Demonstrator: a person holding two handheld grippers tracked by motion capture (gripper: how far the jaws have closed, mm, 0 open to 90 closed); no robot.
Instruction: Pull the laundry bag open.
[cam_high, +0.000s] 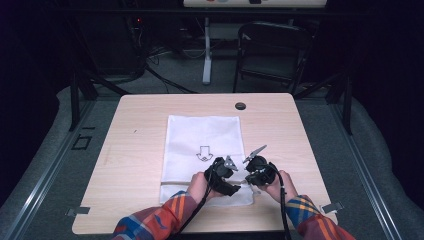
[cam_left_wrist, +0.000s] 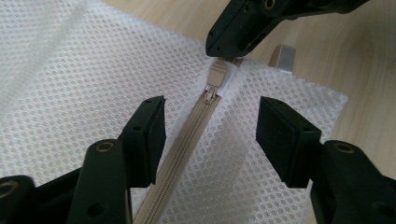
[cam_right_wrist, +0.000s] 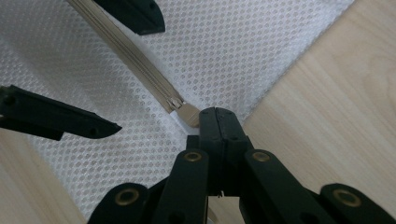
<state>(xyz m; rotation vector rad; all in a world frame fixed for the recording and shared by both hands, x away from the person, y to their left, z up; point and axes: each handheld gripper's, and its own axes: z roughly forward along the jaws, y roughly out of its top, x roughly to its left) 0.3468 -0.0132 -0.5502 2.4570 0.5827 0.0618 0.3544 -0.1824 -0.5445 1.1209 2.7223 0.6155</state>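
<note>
Scene: a person in plaid sleeves works two tools over a white mesh laundry bag (cam_high: 202, 137) lying flat on a pale wood worktop (cam_high: 135, 145), near its front edge.
Left hand-held gripper (cam_left_wrist: 211, 135): jaws spread wide, poised either side of the beige zipper (cam_left_wrist: 184, 156) without touching it; in the high view it sits at the bag's near end (cam_high: 223, 172).
Zipper: runs along the bag's near end, teeth looking closed up to the slider (cam_left_wrist: 211, 92) at the right corner.
Zipper pull tab (cam_right_wrist: 189, 115): lies at the bag's corner, just inside the mesh edge, its tip caught between the right tool's jaws.
Right hand-held gripper (cam_right_wrist: 219, 122): jaws pressed together, pinching the pull tab; seen beside the left tool from above (cam_high: 257, 172).
Risk: the grip takes only the tab's end, so a pull would probably slip it free.
Risk: with the left jaws not yet clamping the fabric, the light bag would likely slide or bunch instead of unzipping.
</note>
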